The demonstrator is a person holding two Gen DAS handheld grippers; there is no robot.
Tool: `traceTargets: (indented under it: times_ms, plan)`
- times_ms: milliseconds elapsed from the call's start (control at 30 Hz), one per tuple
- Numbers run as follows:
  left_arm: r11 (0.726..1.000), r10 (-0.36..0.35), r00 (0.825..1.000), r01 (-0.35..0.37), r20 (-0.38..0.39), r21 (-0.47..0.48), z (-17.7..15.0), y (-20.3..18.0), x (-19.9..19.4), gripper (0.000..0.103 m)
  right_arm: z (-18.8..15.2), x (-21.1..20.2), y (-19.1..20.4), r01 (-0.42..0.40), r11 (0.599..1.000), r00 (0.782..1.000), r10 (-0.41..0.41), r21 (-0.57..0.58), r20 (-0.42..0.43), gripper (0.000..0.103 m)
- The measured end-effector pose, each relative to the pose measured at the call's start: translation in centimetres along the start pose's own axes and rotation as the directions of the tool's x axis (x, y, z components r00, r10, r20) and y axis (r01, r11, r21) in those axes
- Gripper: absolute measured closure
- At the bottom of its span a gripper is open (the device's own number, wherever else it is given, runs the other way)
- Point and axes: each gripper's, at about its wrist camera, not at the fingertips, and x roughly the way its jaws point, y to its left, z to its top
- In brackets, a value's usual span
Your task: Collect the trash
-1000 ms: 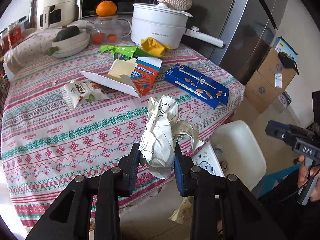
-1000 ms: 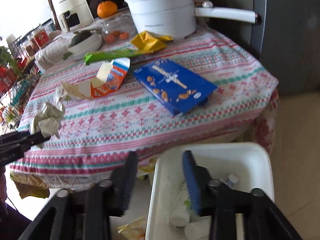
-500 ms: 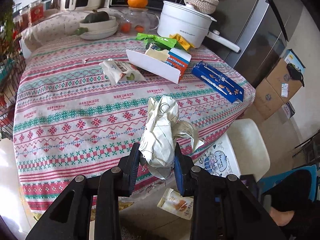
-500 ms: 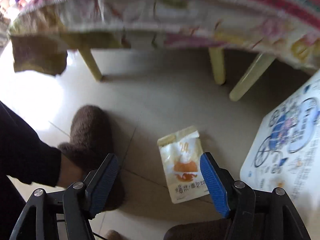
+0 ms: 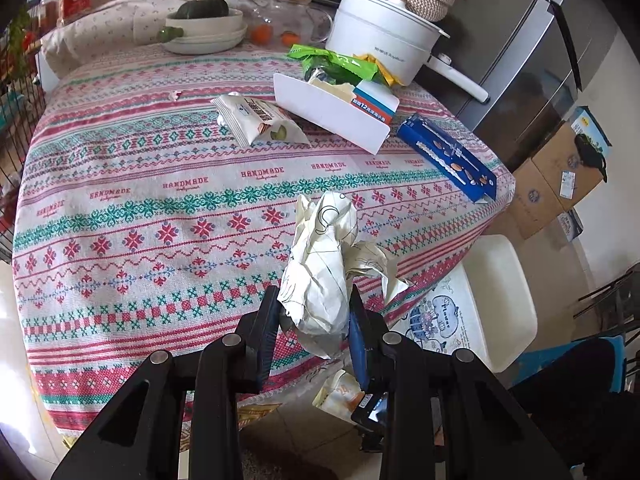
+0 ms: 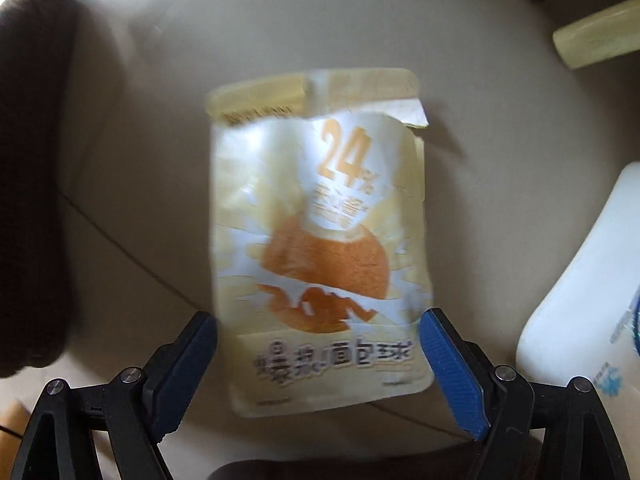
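My left gripper (image 5: 314, 326) is shut on a crumpled white paper wad (image 5: 322, 264), held above the near edge of the table. In the right wrist view, my right gripper (image 6: 318, 344) stands open just over the floor, its blue-padded fingers on either side of a flat yellow-and-white snack wrapper (image 6: 320, 240) lying on the tiles. That wrapper (image 5: 338, 394) also shows in the left wrist view, below the table edge, with the right gripper's tip beside it. A white bin (image 5: 504, 300) stands on the floor to the right of the table.
On the patterned tablecloth (image 5: 160, 200) lie a snack packet (image 5: 260, 120), an opened carton (image 5: 340, 108), a blue box (image 5: 448, 158), a green wrapper (image 5: 336, 62) and a white pot (image 5: 384, 36). A brown slipper (image 6: 32, 160) and table legs (image 6: 592, 32) flank the floor wrapper.
My right gripper has dropped from bin height to just above the floor and closed in on the wrapper. The left gripper, still holding the paper wad, pulled back and up from the table.
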Motion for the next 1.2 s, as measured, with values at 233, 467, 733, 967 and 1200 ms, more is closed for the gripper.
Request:
traceTargets:
  times_ms: [233, 467, 733, 967, 1200]
  plan:
    - [1.0, 0.006, 1.0, -0.006, -0.015, -0.008, -0.1, 0.4, 0.4, 0.07, 0.2, 1.8, -0.9, -0.008, 1.0, 1.0, 0.008, 0.015, 0.029, 0.013]
    - [1.0, 0.013, 1.0, -0.013, -0.014, 0.001, -0.1, 0.1, 0.6, 0.07, -0.4, 1.1, -1.4, -0.002, 1.0, 0.997, 0.002, -0.008, 0.079, 0.056]
    - [0.999, 0.031, 0.999, -0.031, 0.012, 0.011, 0.3, -0.5, 0.2, 0.07, -1.1, -2.4, -2.2, -0.048, 0.999, 0.99, 0.044, 0.026, 0.133, 0.092]
    - [0.999, 0.03, 0.998, -0.032, 0.055, 0.027, 0.9, -1.7, -1.2, 0.07, -2.7, -12.8, -1.3, -0.056, 0.998, 0.946, 0.056, -0.011, 0.32, 0.092]
    - [0.997, 0.023, 0.996, -0.029, 0.092, 0.068, 1.2, -4.0, -2.2, 0.07, -6.5, -21.9, -2.5, -0.059, 0.993, 0.878, 0.0, 0.107, 0.479, 0.091]
